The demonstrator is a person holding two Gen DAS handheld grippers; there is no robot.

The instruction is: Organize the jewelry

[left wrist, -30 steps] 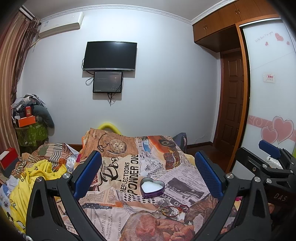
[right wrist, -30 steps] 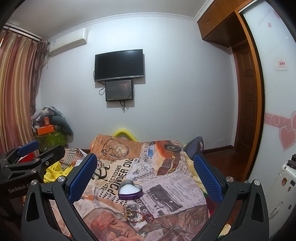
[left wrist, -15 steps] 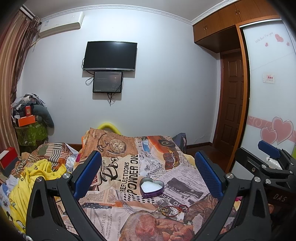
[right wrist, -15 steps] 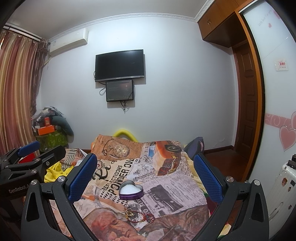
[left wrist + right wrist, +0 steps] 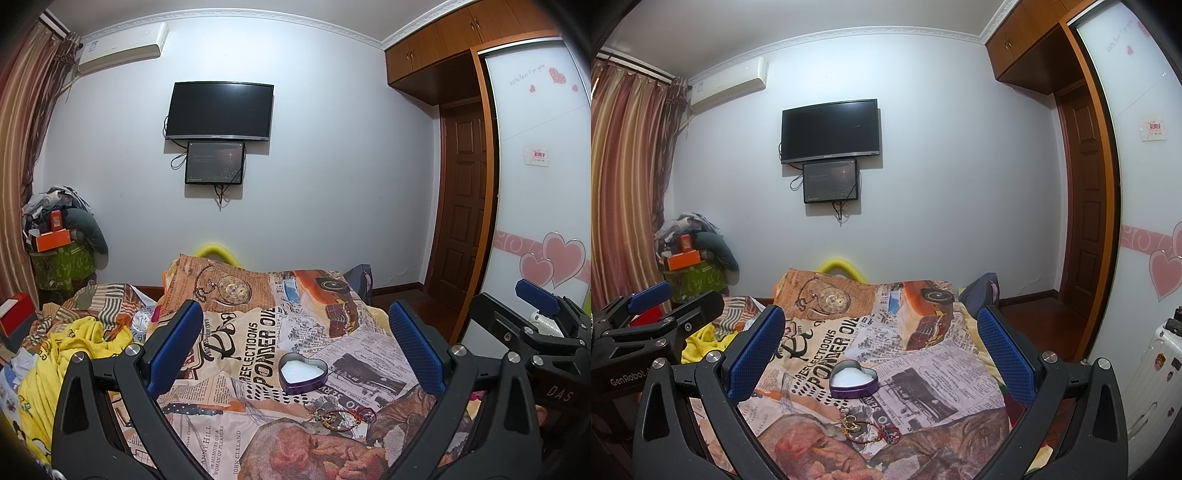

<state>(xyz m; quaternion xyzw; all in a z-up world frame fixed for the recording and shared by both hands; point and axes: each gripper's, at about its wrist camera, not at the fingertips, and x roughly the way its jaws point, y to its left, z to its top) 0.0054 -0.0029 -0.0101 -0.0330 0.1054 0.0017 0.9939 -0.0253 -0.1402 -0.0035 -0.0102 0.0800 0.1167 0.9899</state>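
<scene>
Jewelry (image 5: 341, 419) (image 5: 866, 428): a red cord bracelet with gold pieces, lying loose on the printed bedspread (image 5: 229, 373) (image 5: 945, 380), just in front of the tin and apart from it. Tin (image 5: 303, 373) (image 5: 853, 378): heart-shaped, purple, lid off, white lining showing, upright at mid-bed. Left gripper (image 5: 295, 350): jaws wide apart, empty, above the bed, framing tin and jewelry. Right gripper (image 5: 881, 350): jaws likewise wide apart, empty, same aim. Yellow cloth (image 5: 74, 350) is heaped at the bed's left side.
</scene>
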